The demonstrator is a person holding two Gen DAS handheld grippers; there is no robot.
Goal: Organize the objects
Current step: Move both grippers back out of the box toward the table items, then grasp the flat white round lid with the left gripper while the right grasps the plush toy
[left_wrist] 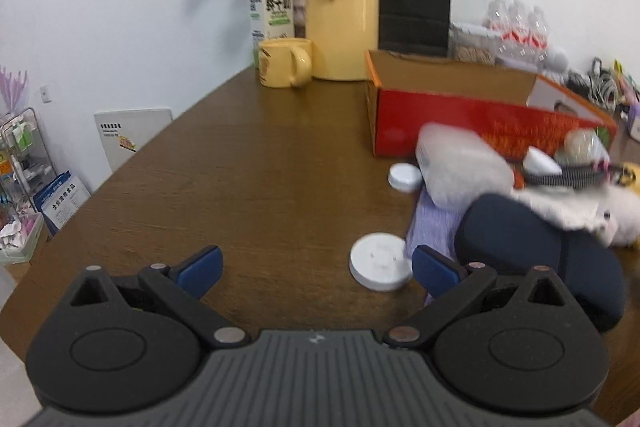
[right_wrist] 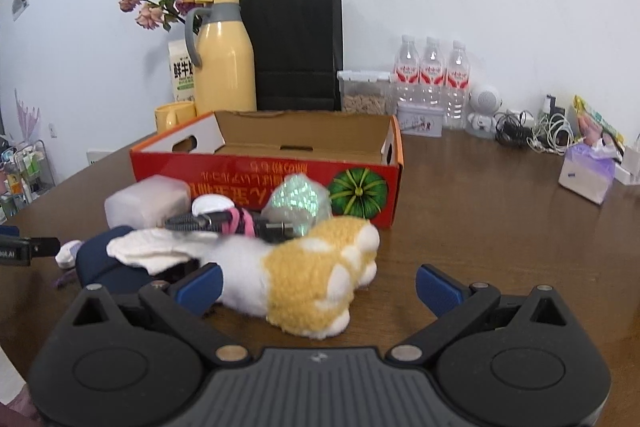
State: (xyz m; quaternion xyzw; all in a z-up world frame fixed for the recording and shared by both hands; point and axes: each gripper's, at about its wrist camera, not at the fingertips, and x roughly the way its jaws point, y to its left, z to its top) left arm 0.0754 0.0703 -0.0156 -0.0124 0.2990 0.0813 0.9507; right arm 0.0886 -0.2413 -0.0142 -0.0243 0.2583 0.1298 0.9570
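Note:
An open red cardboard box (right_wrist: 280, 171) (left_wrist: 440, 115) stands on the brown table. In front of it lies a pile: a white and yellow plush toy (right_wrist: 312, 279), a navy pouch (left_wrist: 540, 259) (right_wrist: 108, 263), a translucent white container (left_wrist: 460, 167) (right_wrist: 148, 205), a shiny wrapped ball (right_wrist: 298, 201), a black and pink cord (right_wrist: 224, 221). Two white round lids (left_wrist: 380, 261) (left_wrist: 405, 177) lie on the table. My left gripper (left_wrist: 316, 267) is open and empty, the larger lid just inside its right finger. My right gripper (right_wrist: 318, 287) is open, with the plush toy between its fingers.
A yellow thermos (right_wrist: 224, 63), yellow mug (left_wrist: 284, 61), milk carton (left_wrist: 270, 7), flowers, black paper bag (right_wrist: 296, 51), snack container, three water bottles (right_wrist: 430, 79), a tin, a small speaker, cables and a tissue pack (right_wrist: 586, 175) line the back and right. A shelf rack stands left of the table.

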